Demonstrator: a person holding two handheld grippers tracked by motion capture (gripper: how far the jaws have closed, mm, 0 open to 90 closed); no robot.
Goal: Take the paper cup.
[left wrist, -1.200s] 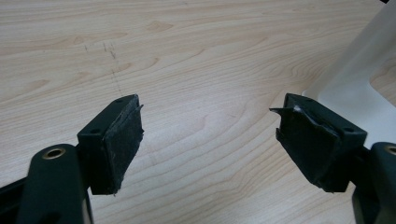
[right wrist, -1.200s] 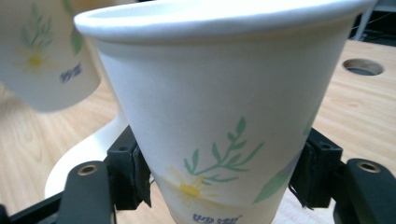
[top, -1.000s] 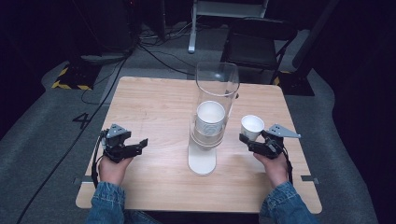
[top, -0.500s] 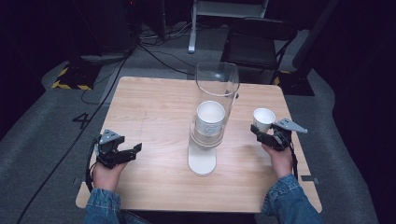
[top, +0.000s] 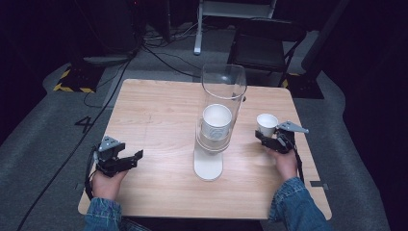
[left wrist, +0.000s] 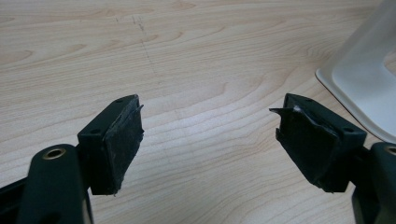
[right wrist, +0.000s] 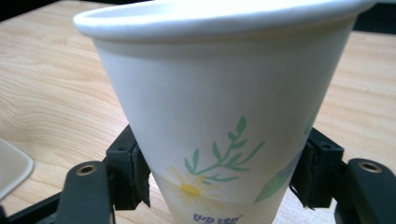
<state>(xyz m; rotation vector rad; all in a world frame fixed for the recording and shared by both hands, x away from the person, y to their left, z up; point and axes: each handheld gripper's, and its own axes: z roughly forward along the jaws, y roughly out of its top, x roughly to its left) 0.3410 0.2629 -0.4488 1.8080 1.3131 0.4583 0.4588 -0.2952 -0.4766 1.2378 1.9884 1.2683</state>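
The paper cup (right wrist: 224, 107) is white with a rolled rim and tapers toward its base. A printed daisy with a yellow centre and green leafy sprigs runs across its lower wall, above a line of blue lettering. It stands upright, mouth up, over the right part of the wooden surface (top: 159, 110), right of the clear dispenser tube (top: 222, 108), and apart from it.

The right tool (right wrist: 224, 179) grips the cup low on its body. One black pad presses each side of the wall, and the jaws stand moderately apart around it. In the high view the right tool (top: 265, 138) reaches toward the middle of the surface, with the cup (top: 267, 124) at its front end and the person's hand behind it.

The left tool (left wrist: 210, 135) stands wide open with bare wood between its pads. In the high view it (top: 132, 156) sits near the left front part of the surface, well away from the cup.

The cup's base is cut off at the bottom of the right gripper view, so whether it touches the wood cannot be told. The blue lettering is cropped and unreadable. A second white cup (top: 216, 120) shows inside the tube, above the white base plate (top: 208, 166). That plate's corner (left wrist: 359, 79) is cut off at the edge of the left gripper view.
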